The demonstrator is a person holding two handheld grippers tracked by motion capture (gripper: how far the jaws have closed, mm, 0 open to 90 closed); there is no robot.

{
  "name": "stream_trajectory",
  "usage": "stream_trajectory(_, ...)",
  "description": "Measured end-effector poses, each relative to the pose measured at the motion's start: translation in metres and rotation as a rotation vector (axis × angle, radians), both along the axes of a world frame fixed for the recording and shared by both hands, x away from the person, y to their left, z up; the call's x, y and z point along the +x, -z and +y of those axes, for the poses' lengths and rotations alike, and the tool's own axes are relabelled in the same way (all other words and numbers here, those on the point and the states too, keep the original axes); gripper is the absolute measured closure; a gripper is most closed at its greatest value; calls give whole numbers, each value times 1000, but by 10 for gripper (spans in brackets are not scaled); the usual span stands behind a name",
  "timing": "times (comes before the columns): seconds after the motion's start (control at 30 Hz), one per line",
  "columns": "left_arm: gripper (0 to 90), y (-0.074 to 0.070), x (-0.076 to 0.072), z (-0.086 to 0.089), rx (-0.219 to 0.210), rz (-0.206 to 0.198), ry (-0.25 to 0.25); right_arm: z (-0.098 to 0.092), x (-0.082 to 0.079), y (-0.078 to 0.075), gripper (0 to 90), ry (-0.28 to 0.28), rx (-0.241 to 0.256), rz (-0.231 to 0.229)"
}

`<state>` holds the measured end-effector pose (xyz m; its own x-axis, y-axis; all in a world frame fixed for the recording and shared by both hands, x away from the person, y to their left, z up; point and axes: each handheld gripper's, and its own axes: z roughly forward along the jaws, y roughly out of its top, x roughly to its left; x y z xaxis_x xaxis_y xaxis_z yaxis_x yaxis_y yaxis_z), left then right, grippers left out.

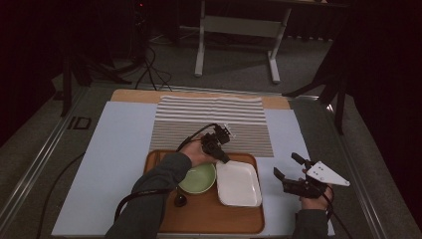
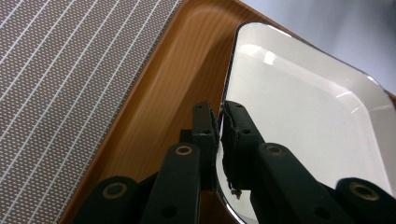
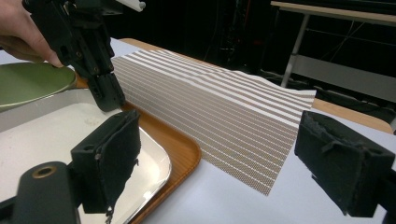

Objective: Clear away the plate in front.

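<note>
A white rectangular plate [image 1: 239, 184] lies on the right half of a wooden tray [image 1: 209, 219], beside a green bowl [image 1: 196, 178]. My left gripper [image 1: 225, 159] is shut on the plate's far left rim. In the left gripper view the jaws [image 2: 219, 111] pinch that thin edge of the plate [image 2: 303, 116] over the tray [image 2: 177, 74]. My right gripper [image 1: 285, 164] hovers open over the blue mat to the right of the tray, holding nothing. The right gripper view has its pads [image 3: 109, 158] wide apart, with the plate [image 3: 56, 135], the bowl [image 3: 32, 81] and the left gripper [image 3: 105, 93] beyond.
A striped placemat [image 1: 211, 124] lies just beyond the tray on a pale blue mat [image 1: 114, 164]. A small dark object [image 1: 179, 200] stands on the tray in front of the bowl. Table legs [image 1: 239, 45] and cables stand on the floor behind.
</note>
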<state>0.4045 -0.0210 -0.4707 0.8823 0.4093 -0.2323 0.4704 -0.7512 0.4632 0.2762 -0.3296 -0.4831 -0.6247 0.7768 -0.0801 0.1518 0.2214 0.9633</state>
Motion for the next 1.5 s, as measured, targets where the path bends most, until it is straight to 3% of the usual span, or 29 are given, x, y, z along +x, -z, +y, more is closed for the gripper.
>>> stream_trajectory(0.37, 774, 8, 0, -4, 31, -4, -28, 0, 0, 0, 139, 0, -1, 0)
stream_trajectory(0.57, 633, 3, 0, -2, -7, -5, -47, 0, 0, 0, 138, -1, -1, 0)
stream_trajectory(0.8, 543, -4, 0, 7, -35, -33, -91, 1, 1, 0, 139, -2, -1, 2)
stream_trajectory(1.3, 458, -36, -7, 39, -154, -156, -179, 2, 0, 0, 139, -7, -2, 2)
stream_trajectory(1.33, 442, -43, -9, 47, -180, -174, -203, 3, 0, 0, 138, -9, -4, 3)
stream_trajectory(1.5, 427, -53, -17, 61, -223, -216, -241, 3, 0, 0, 138, -10, -3, 3)
